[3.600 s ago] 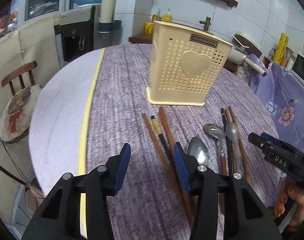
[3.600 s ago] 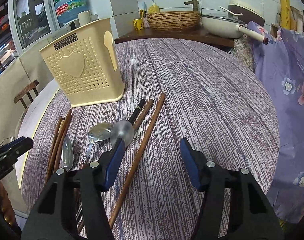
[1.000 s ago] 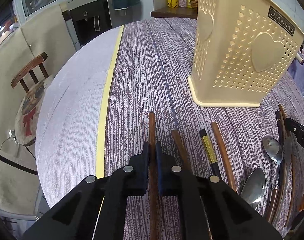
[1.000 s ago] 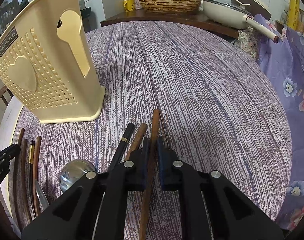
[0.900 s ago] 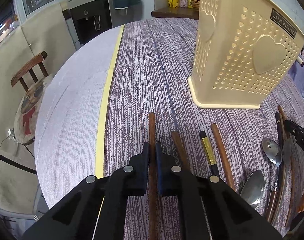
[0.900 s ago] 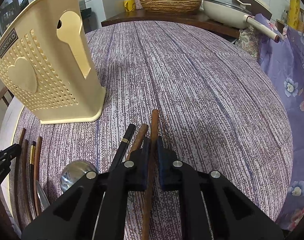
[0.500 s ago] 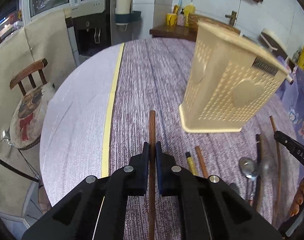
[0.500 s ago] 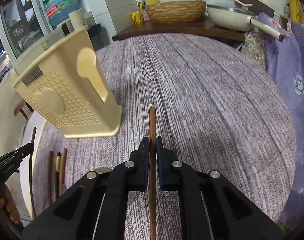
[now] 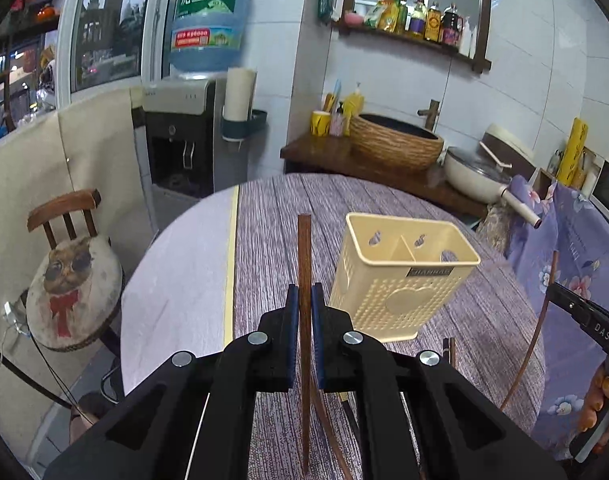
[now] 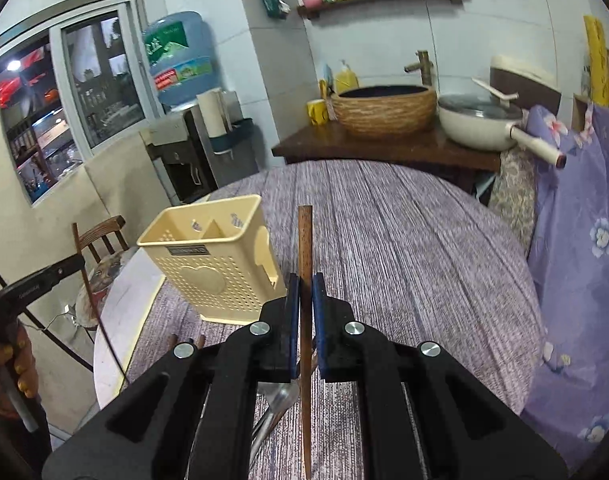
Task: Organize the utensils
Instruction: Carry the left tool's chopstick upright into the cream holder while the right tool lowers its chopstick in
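Two chopsticks are now riding in the air where a second ago both were lying flat on the worktop (image 9: 264, 216). You are gripping one brown chopstick (image 9: 304, 256) in the left claw (image 9: 304, 304) and another brown chopstick (image 10: 305, 248) in the right claw (image 10: 305, 300), each clamped hard between the blue pads with its far end sticking out ahead and its near end hanging below the fingers. Both claws have come up well clear of the striped cloth, and the open top of the cream utensil holder (image 9: 400, 276) is now showing from above, divider and all, where earlier only its perforated side was in sight.

That means the pick-up is done and the carry is beginning; I judge the drop into a compartment is coming next. Remaining chopsticks (image 10: 184, 344) and spoons (image 10: 280, 396) are lying on the cloth near you, so most of the sorting is waiting.

Your claws are both pointing forward and tilting moderately downward, side by side, the left one's holder lying just right of its chopstick, the right one's just left. Each hand's partner is showing at the picture's edge.
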`<state>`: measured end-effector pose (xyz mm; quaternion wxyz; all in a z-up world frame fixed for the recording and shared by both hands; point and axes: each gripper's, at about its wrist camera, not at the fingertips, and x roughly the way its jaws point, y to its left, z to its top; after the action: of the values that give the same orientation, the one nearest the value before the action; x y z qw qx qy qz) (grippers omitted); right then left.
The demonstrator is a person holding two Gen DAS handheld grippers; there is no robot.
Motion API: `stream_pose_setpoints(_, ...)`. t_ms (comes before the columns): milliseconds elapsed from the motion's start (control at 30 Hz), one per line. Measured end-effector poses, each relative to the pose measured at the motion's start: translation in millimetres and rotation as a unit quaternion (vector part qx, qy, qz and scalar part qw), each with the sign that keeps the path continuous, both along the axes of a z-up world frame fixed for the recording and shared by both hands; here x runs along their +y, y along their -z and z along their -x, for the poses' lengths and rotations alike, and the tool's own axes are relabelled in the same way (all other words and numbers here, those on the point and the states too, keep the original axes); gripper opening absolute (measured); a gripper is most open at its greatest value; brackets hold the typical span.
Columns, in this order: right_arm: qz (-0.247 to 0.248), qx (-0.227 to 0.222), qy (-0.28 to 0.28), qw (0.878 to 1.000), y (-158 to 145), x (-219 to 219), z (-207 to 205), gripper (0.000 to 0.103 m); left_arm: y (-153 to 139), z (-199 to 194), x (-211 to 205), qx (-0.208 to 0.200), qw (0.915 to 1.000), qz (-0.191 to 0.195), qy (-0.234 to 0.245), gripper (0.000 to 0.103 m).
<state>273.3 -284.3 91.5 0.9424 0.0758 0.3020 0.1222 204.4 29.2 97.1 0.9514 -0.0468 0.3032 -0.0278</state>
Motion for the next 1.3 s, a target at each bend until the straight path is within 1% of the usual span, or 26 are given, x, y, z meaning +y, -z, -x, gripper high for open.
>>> stream_pose_setpoints(167,0.015,-0.017,-0.019,1.000,-14,1,15,0.008,-5,5,3,-0.011,0.9999,-0.004,-0.002,0.008)
stream_pose_setpoints(333,0.009,-0.017,-0.031,0.999,-17,-2,21,0.008,-6,10,7,-0.013,0.9999,-0.002,-0.003,0.008)
stream_pose_setpoints(600,0.003,-0.018,-0.035,0.999,-24,-3,23,0.008,-10,14,12,-0.019,0.9998,0.002,-0.003,0.008)
stream_pose_setpoints(700,0.002,-0.026,-0.040,0.999,-32,-2,26,0.007,-15,15,15,-0.019,0.9998,0.010,0.000,0.008)
stream_pose_setpoints(800,-0.005,-0.032,-0.052,0.998,-47,0,26,0.007,-24,13,17,-0.022,0.9996,0.019,0.003,0.008)
stream_pose_setpoints(867,-0.007,-0.043,-0.057,0.997,-60,4,26,0.008,-37,12,17,-0.031,0.9993,0.023,0.004,0.008)
stream_pose_setpoints(967,-0.020,-0.070,-0.062,0.995,-89,13,21,0.008,-60,9,14,-0.050,0.9981,0.034,0.012,0.008)
stream_pose_setpoints(1033,-0.029,-0.091,-0.061,0.994,-109,19,16,0.007,-84,4,12,-0.073,0.9957,0.053,0.021,0.008)
stream_pose_setpoints(1133,-0.042,-0.120,-0.053,0.990,-140,30,4,0.008,-116,-4,8,-0.111,0.9914,0.068,0.018,0.008)
stream_pose_setpoints(1167,-0.047,-0.128,-0.050,0.989,-151,33,-1,0.008,-128,-9,5,-0.124,0.9897,0.071,0.015,0.008)
stream_pose_setpoints(1233,-0.053,-0.144,-0.041,0.987,-167,39,-9,0.008,-143,-16,-1,-0.141,0.9875,0.069,0.012,0.008)
stream_pose_setpoints(1300,-0.054,-0.156,-0.030,0.986,-179,46,-19,0.008,-152,-29,-9,-0.156,0.9854,0.068,0.006,0.008)
